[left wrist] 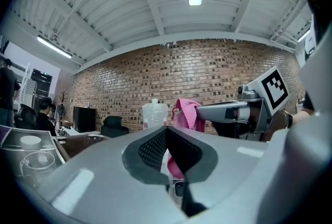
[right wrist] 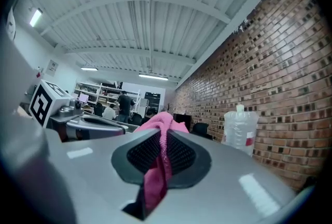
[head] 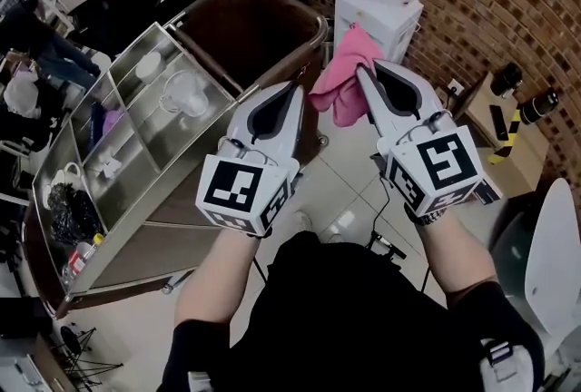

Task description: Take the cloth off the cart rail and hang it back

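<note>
1. You are holding the right gripper (head: 361, 73) up in front of you, and its jaws are gripping the pink cloth (head: 345, 91) on a narrow gap; in the right gripper view the fabric is running down between both pads and bunching above the tips.
2. The cloth is hanging in the air from those jaws, off the rail and just beside the corner of the cart (head: 109, 272) that lies nearest the water dispenser (head: 377, 23). Its loose folds are drooping toward the left gripper.
3. You are holding the left gripper (head: 295, 91) alongside the right one, its tip just beside the cloth's hanging edge.
4. In the left gripper view its jaws are meeting at the tips with nothing pinched between the pads. Pink is showing only through the slit lower down.
5. The cart is standing at your left, with its brown bin (head: 250, 27) at the far end and steel compartments (head: 159, 122) of small items along the nearer part.
6. The brick wall (head: 508, 0) is running behind the dispenser at your right.
</note>
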A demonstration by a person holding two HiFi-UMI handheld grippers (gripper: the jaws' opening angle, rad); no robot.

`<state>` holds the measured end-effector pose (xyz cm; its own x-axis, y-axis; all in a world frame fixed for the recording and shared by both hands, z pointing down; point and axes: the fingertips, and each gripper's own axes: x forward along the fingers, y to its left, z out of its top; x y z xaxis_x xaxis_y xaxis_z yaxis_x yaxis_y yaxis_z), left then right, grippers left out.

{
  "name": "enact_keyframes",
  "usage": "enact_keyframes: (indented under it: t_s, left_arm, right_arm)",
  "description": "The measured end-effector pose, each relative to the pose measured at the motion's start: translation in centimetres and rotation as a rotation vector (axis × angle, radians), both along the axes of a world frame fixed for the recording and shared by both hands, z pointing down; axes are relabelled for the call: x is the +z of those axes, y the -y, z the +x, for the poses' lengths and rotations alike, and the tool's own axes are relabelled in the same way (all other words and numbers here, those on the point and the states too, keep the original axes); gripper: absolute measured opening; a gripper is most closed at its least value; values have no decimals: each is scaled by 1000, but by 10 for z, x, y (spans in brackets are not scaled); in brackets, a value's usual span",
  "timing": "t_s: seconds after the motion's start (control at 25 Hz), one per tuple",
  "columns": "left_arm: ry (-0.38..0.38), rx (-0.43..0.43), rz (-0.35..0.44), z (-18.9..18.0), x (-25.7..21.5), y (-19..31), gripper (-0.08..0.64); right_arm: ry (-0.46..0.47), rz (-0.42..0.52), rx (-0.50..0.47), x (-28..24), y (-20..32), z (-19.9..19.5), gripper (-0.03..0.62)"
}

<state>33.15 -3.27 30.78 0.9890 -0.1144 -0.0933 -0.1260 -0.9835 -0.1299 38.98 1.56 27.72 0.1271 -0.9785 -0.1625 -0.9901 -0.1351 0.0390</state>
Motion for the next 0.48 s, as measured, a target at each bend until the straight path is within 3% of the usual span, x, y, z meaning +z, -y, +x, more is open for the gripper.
enact_keyframes:
  t_s: [0.48]
  left_arm:
    - [-34,-44,-2,74,-9,83,-11]
  right_arm:
    - [-40,0,-27,-8,87,75,32]
